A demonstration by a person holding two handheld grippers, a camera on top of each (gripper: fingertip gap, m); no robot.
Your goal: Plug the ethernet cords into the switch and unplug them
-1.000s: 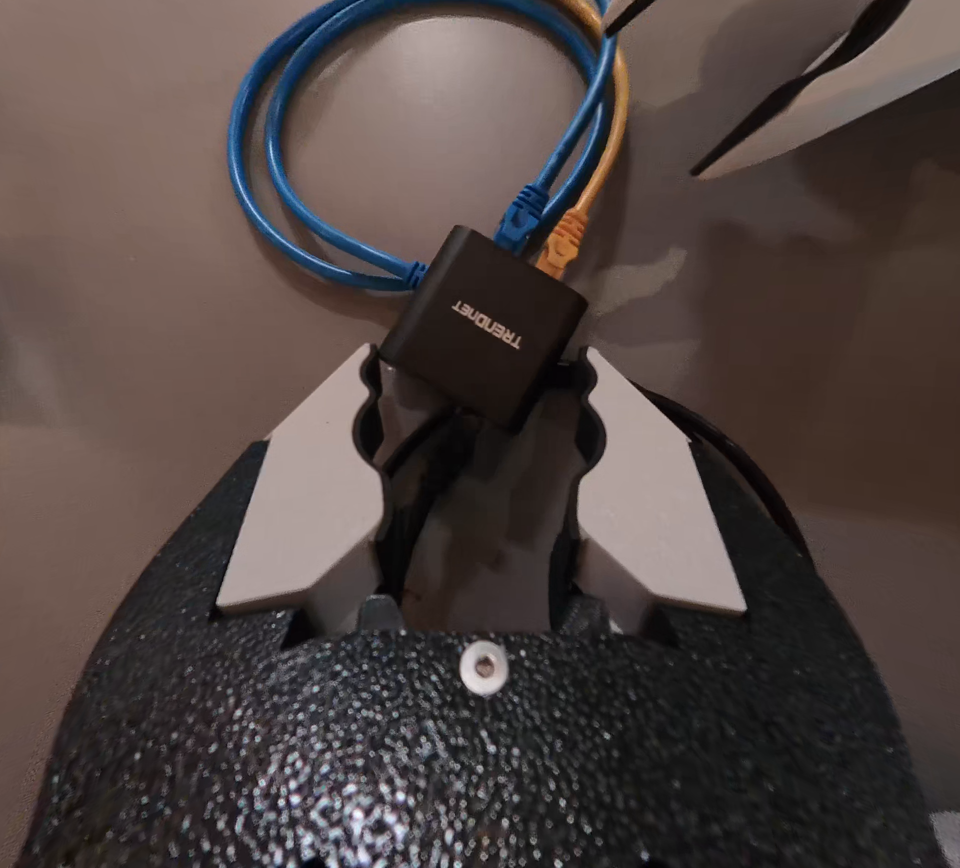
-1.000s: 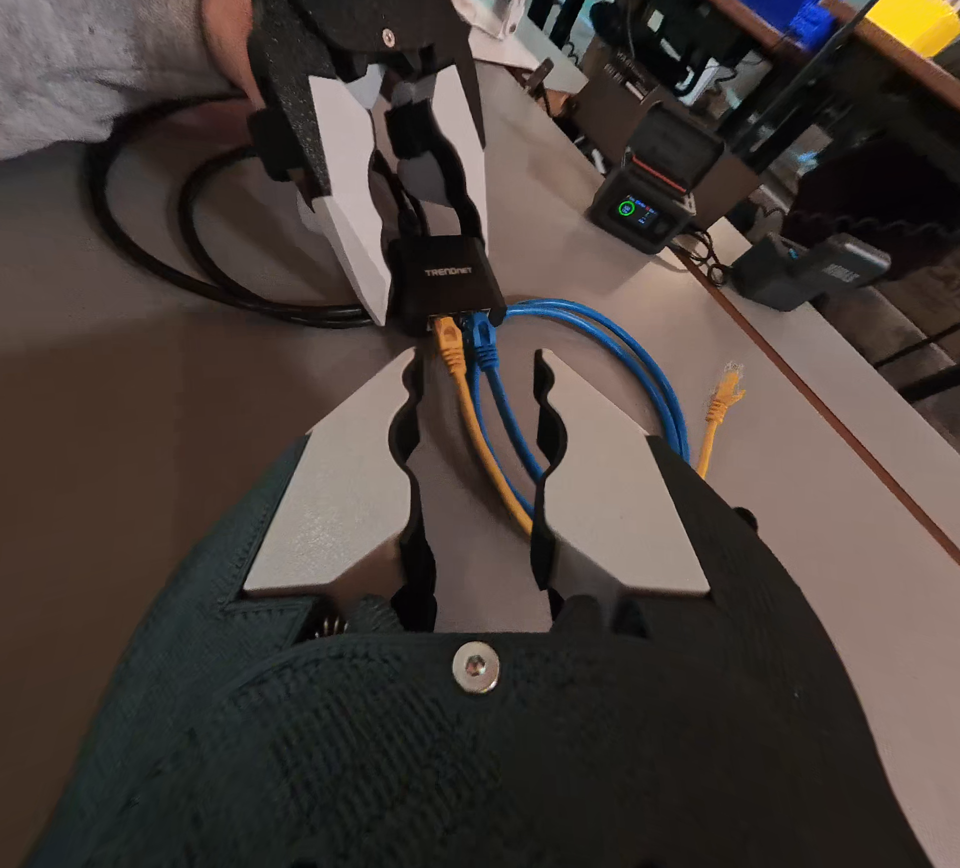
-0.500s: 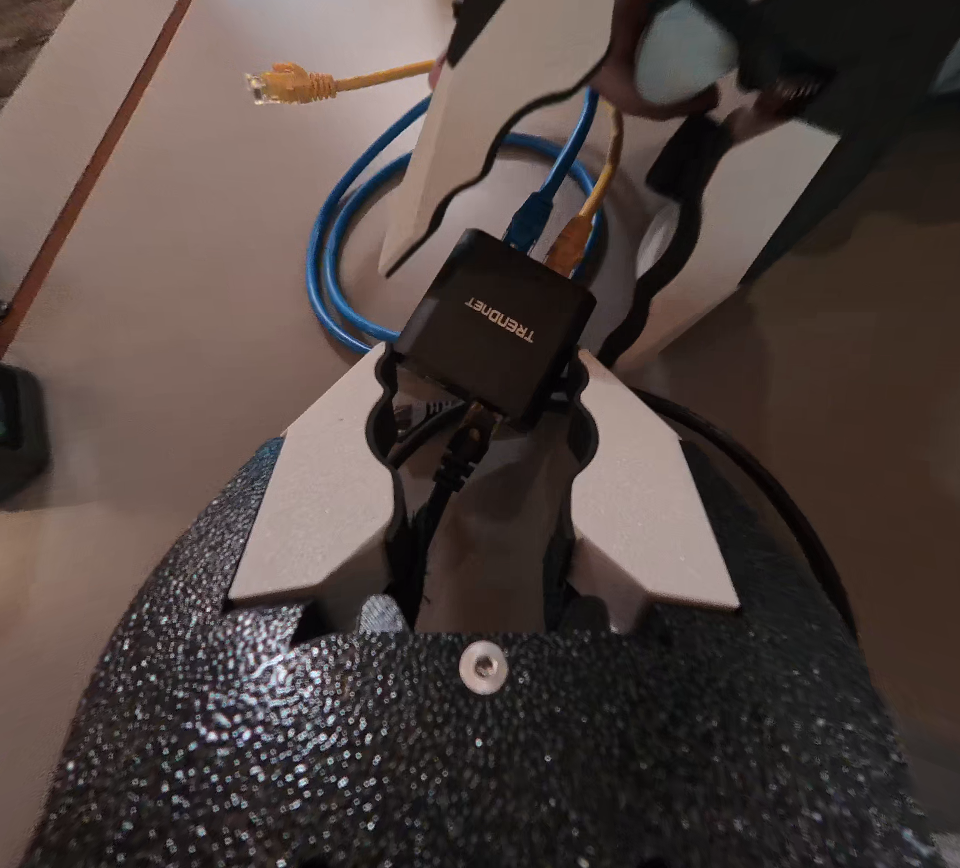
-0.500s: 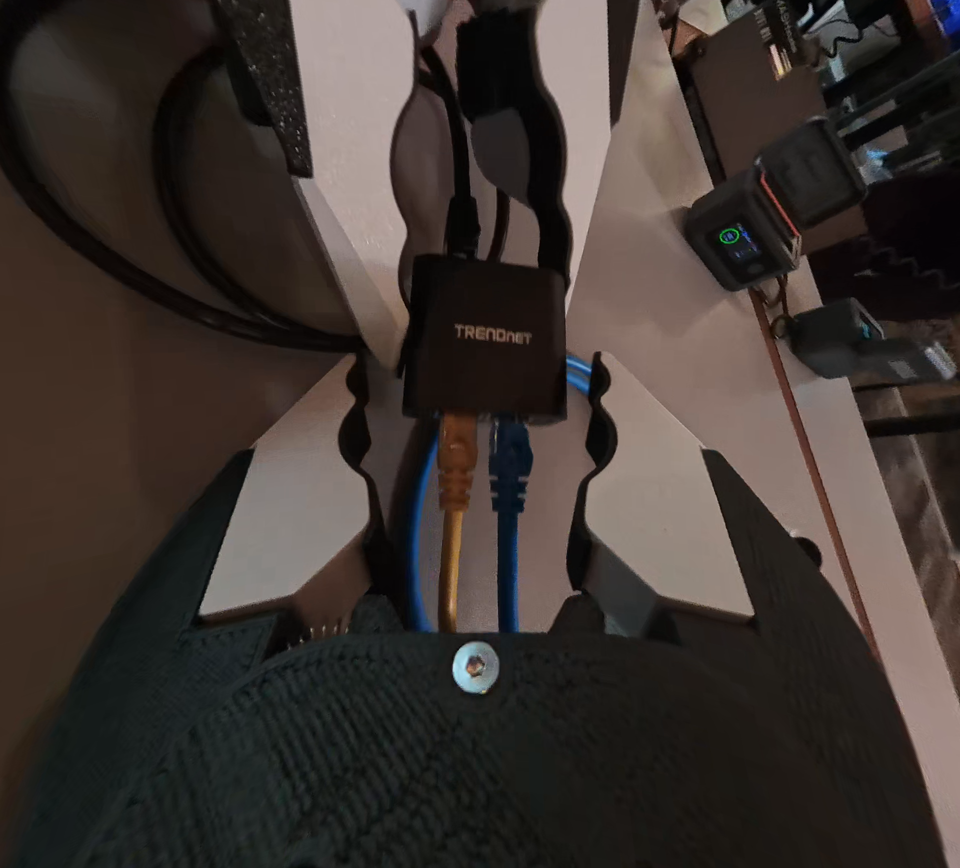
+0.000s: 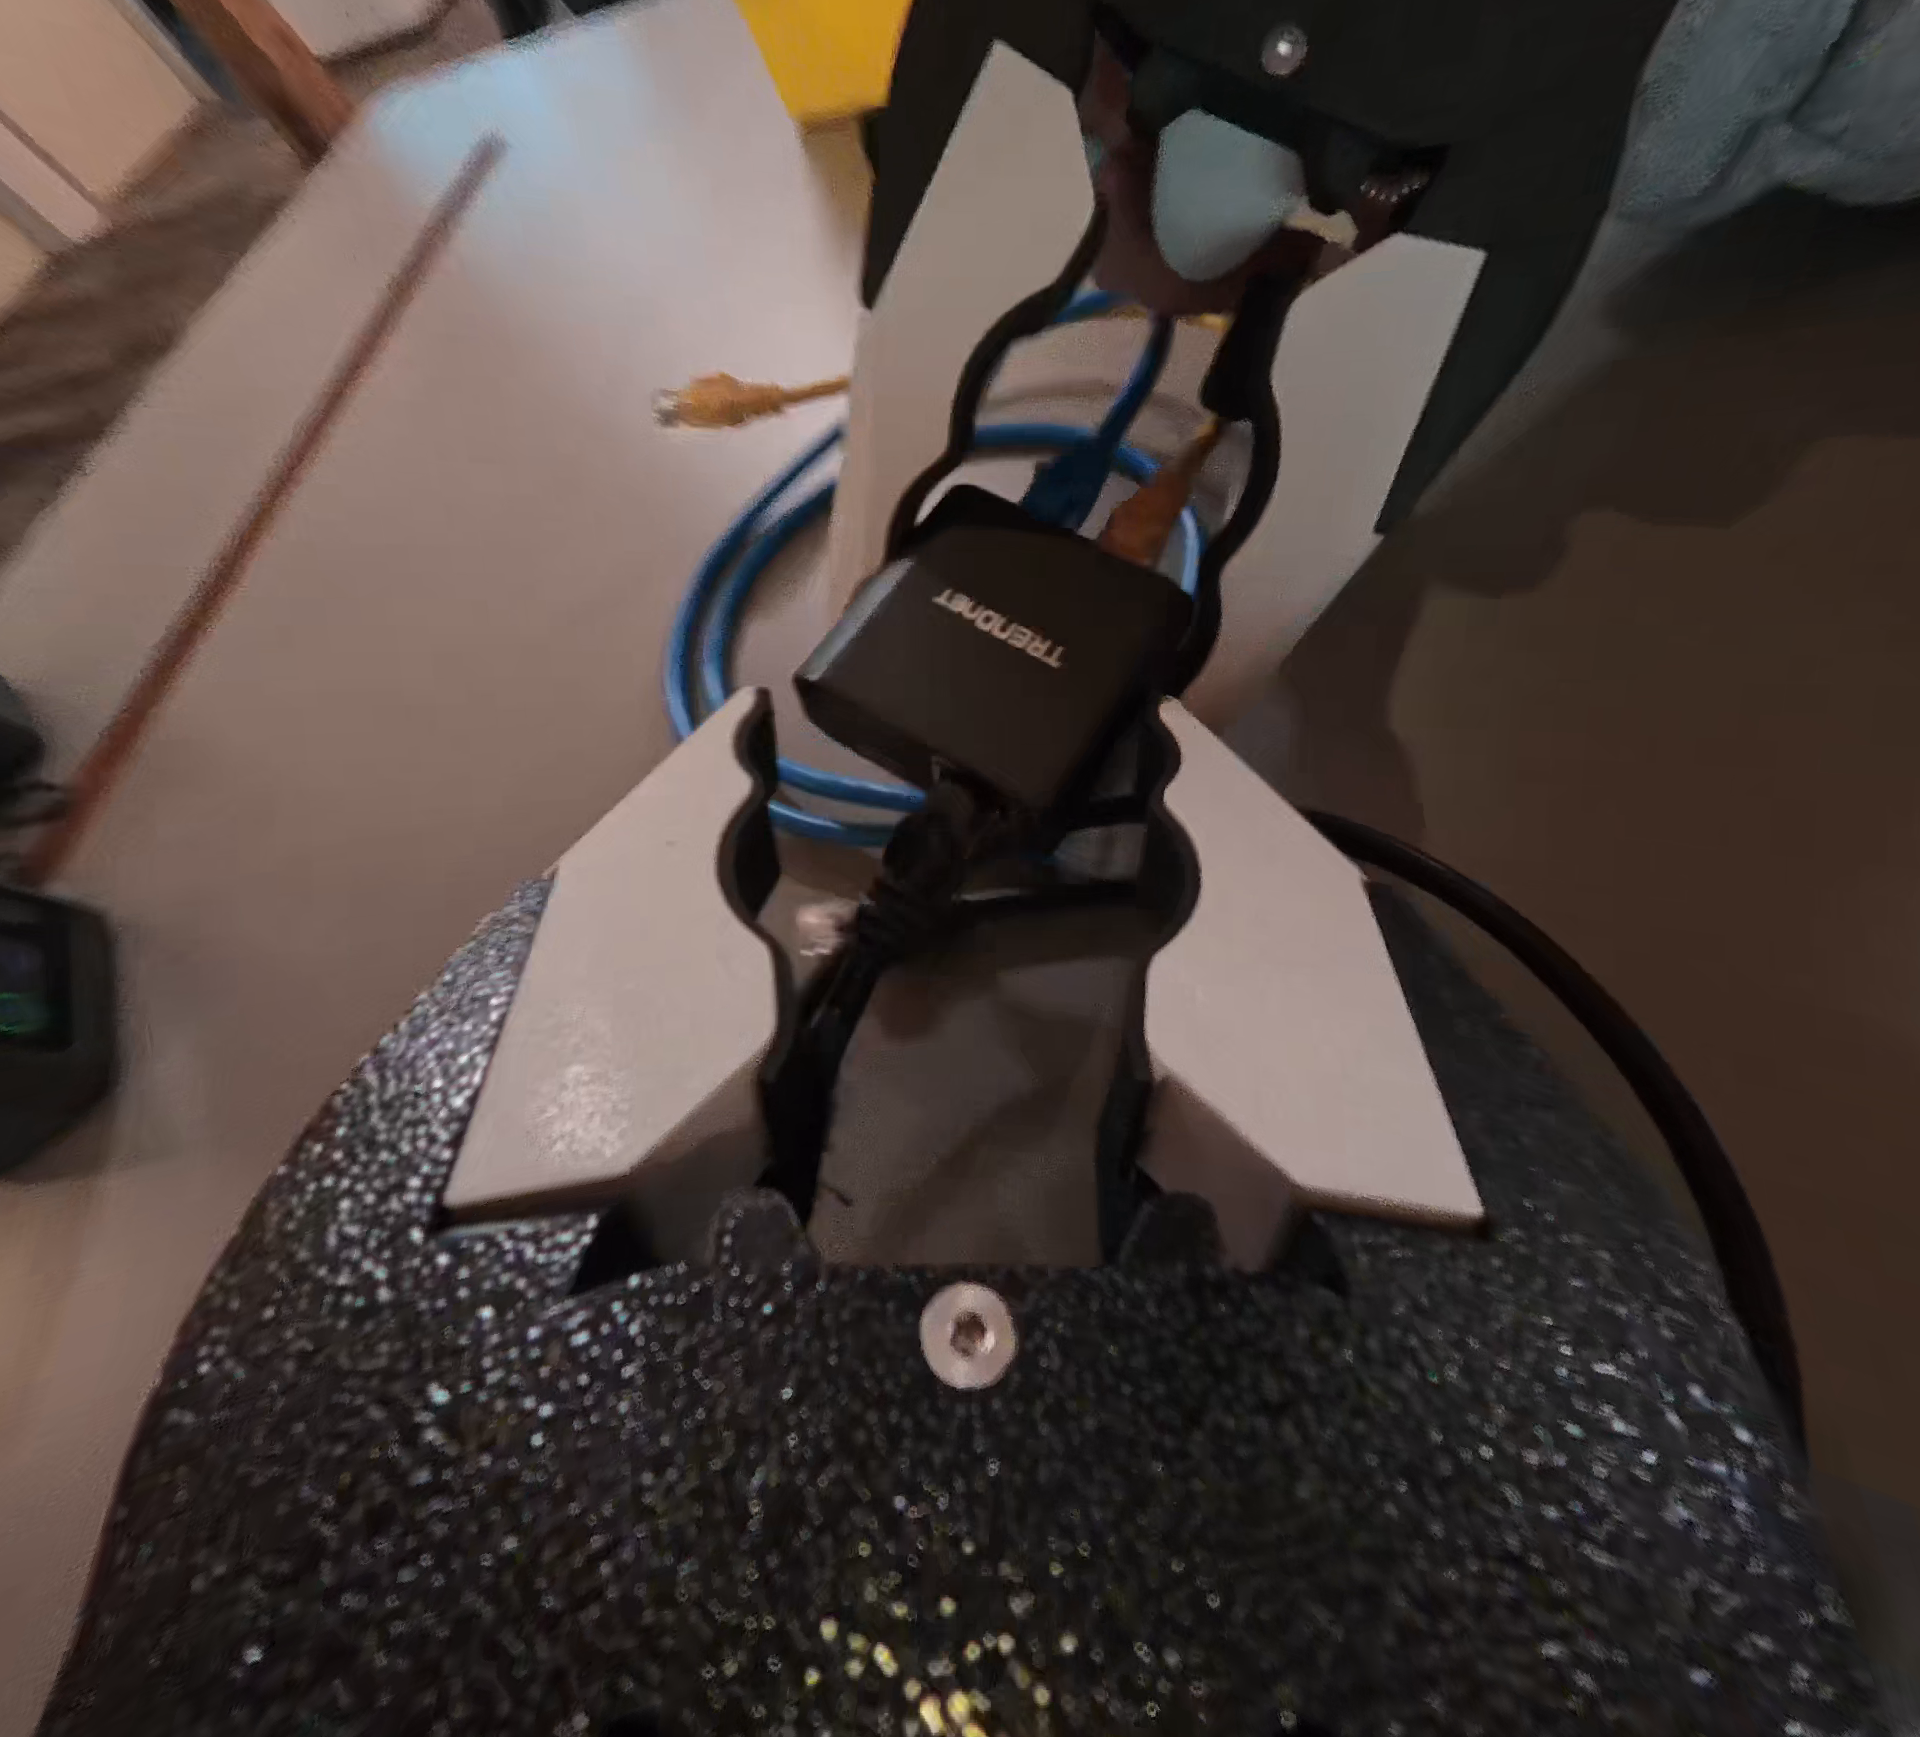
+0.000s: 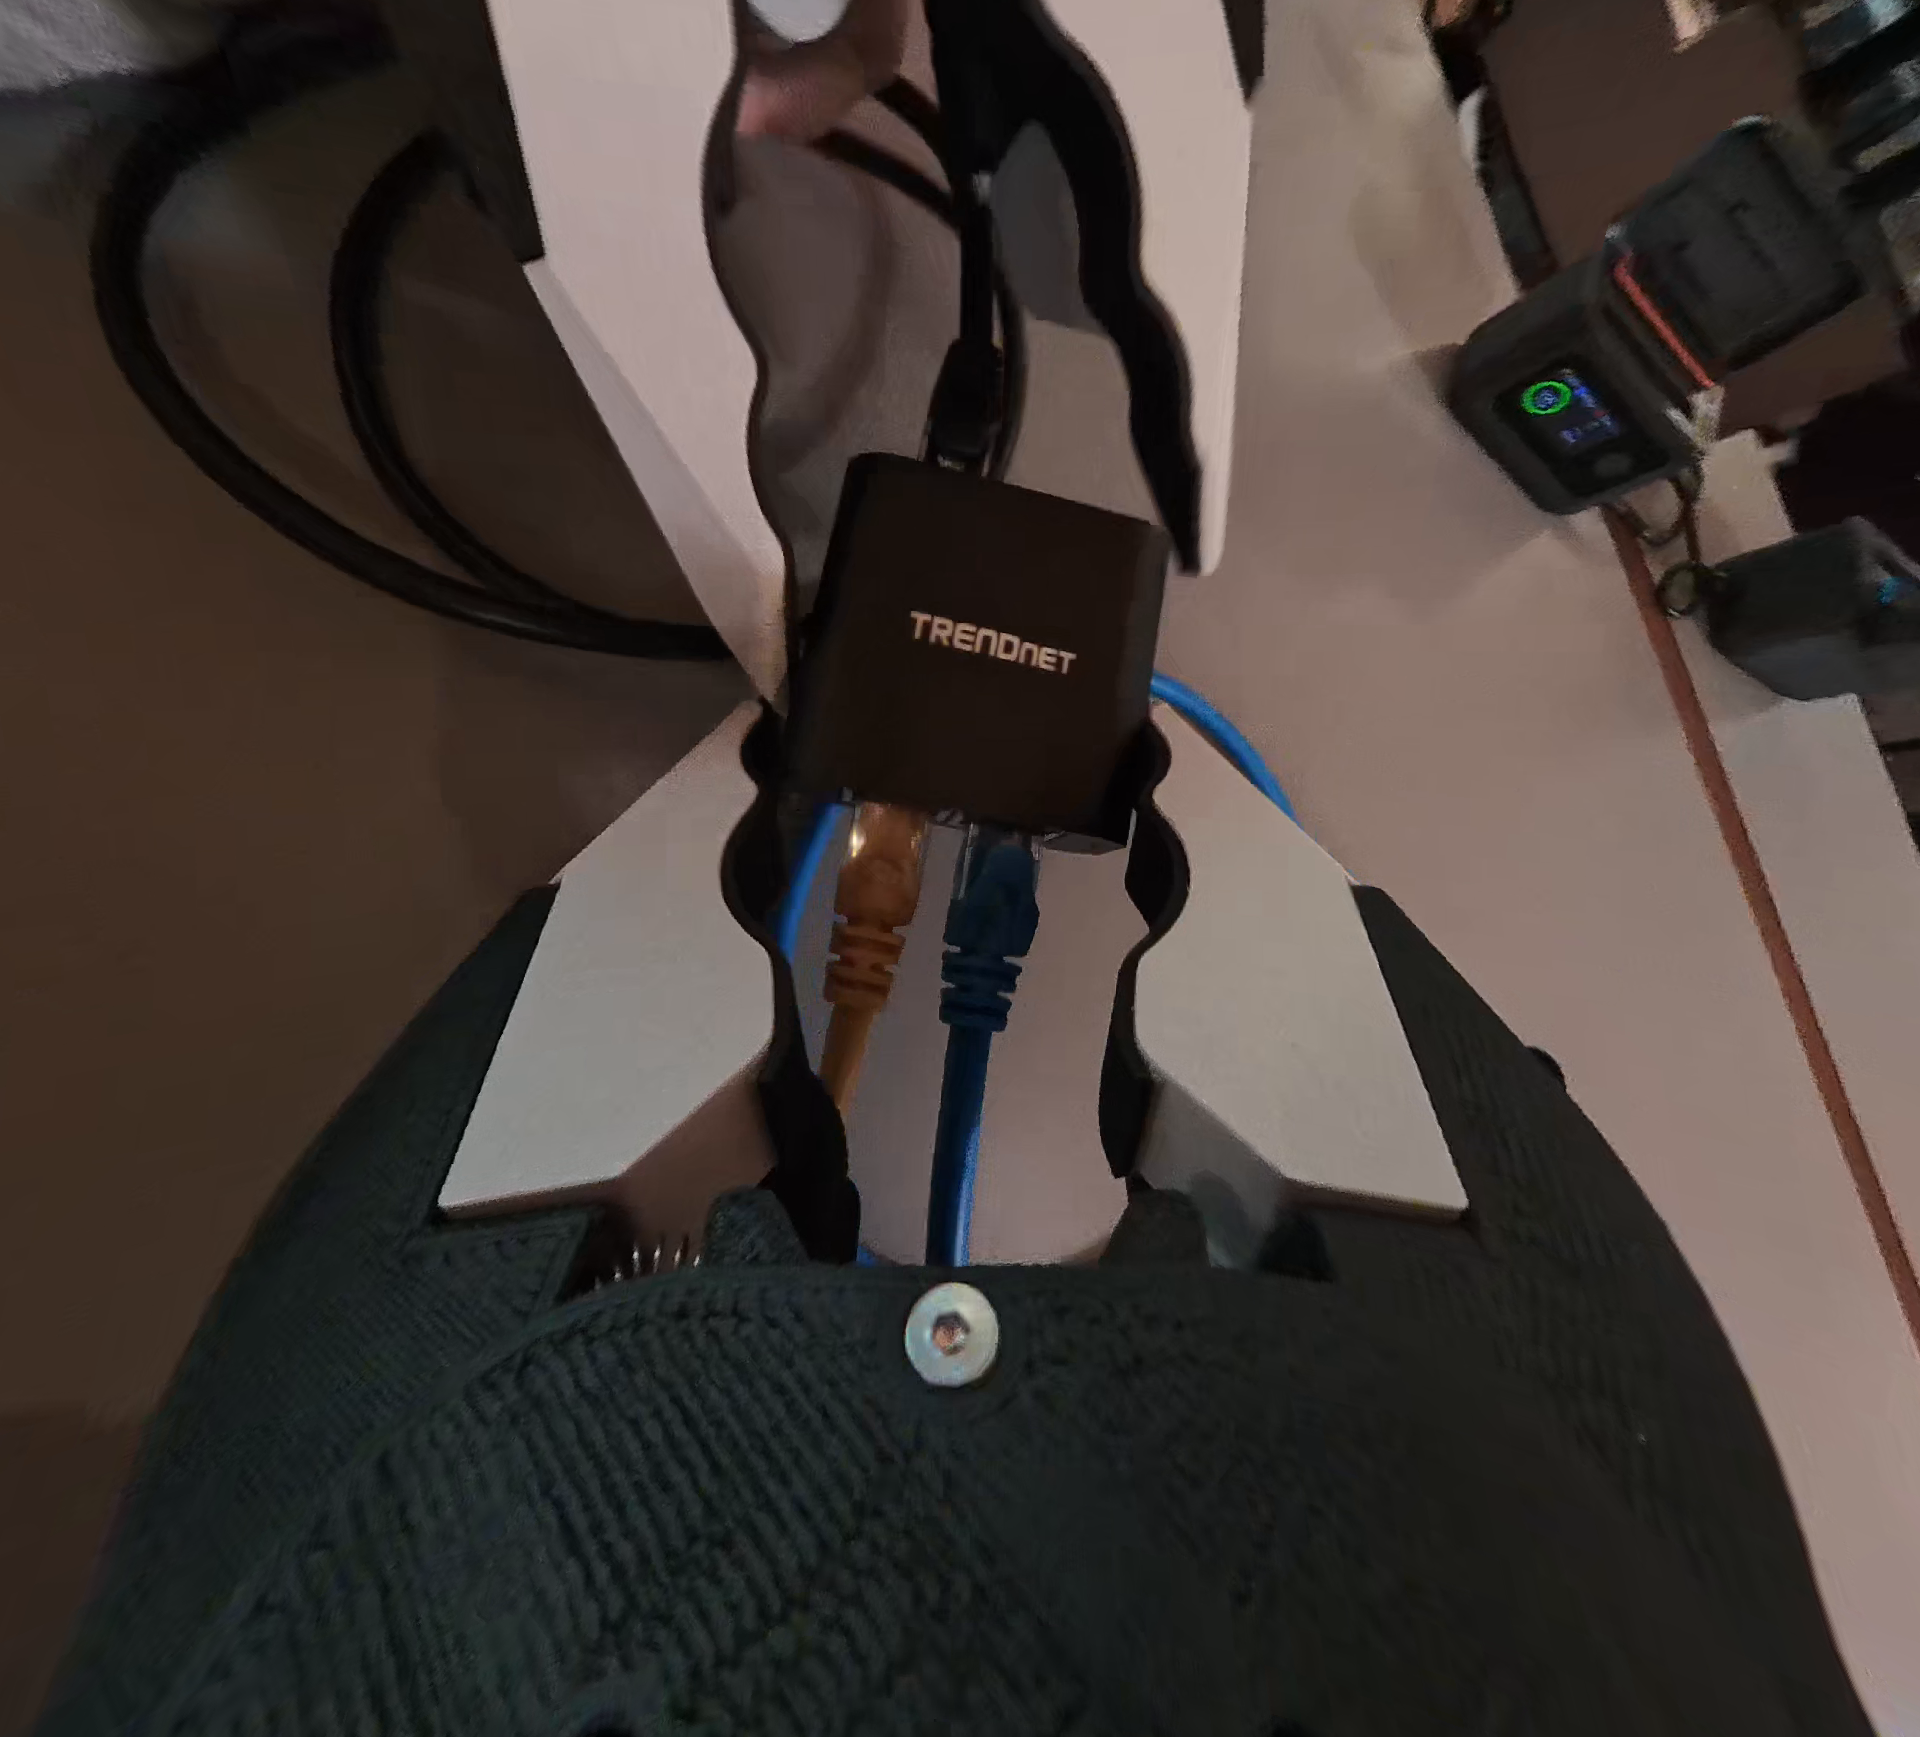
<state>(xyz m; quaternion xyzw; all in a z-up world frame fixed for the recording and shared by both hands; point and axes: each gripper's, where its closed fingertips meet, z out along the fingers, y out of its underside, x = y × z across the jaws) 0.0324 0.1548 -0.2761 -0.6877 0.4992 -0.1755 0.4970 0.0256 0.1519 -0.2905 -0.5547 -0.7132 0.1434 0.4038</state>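
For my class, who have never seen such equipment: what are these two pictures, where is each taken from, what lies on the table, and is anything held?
There is no robot here. A person holds two hand tools, each with two pale fingers and a camera that looks forward along them.

One picture looks out from the left gripper, the other from the right gripper, and the two tools face each other.

Between them is a small black switch. The left gripper's fingers clamp its end. The right gripper stands open around the other end, over an orange plug and a blue plug, both seated in the switch.

On the grey table lie coiled blue cable, a loose orange plug end and a black cord.
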